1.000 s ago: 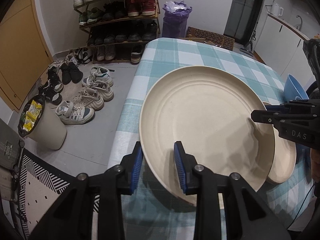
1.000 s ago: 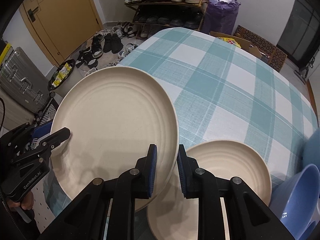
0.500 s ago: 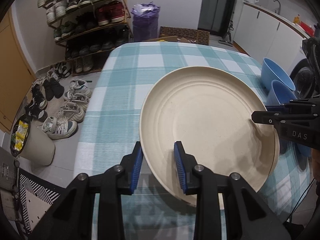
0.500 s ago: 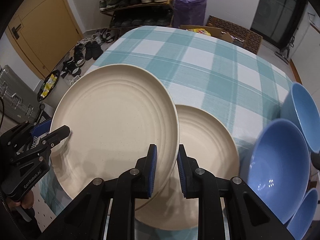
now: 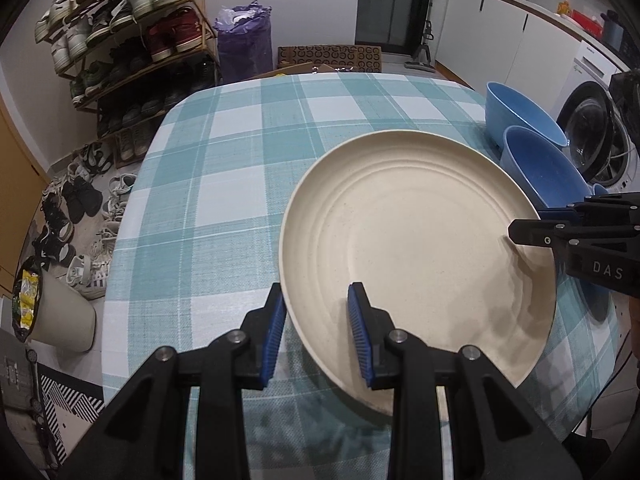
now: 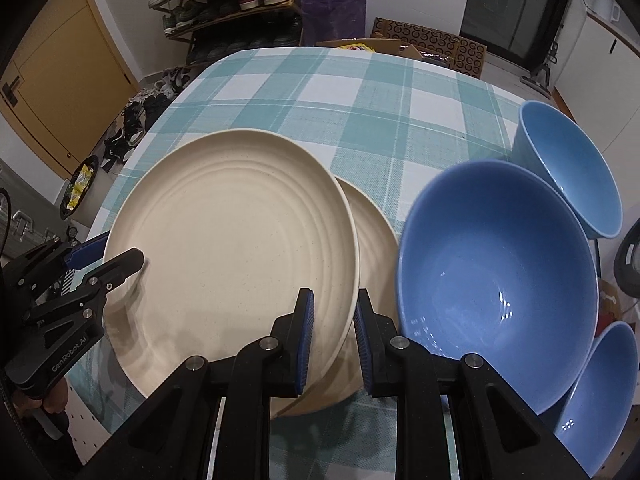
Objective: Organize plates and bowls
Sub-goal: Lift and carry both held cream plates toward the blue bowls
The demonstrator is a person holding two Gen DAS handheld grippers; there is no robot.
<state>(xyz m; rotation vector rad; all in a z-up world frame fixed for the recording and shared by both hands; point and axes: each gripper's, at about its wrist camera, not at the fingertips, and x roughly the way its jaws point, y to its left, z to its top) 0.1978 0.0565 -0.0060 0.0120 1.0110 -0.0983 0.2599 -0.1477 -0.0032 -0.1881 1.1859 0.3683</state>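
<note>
Clamped on opposite rims by left gripper (image 5: 316,332) & right gripper (image 6: 333,336), large cream plate (image 6: 232,240) held level, partly over smaller cream plate (image 6: 374,224) w/ blue bowls (image 6: 496,280) beside, apparently for stacking.

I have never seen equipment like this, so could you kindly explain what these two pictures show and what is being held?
There is no robot: a person holds a two-finger clamp in each hand, each with a wide-angle camera looking along its fingers. One picture comes from the left gripper, the other from the right gripper. Both straddle opposite edges of one large cream plate, their blue pads either side of its rim. It sits over a second cream plate on the checked tablecloth. Three blue bowls stand beside them.
</note>
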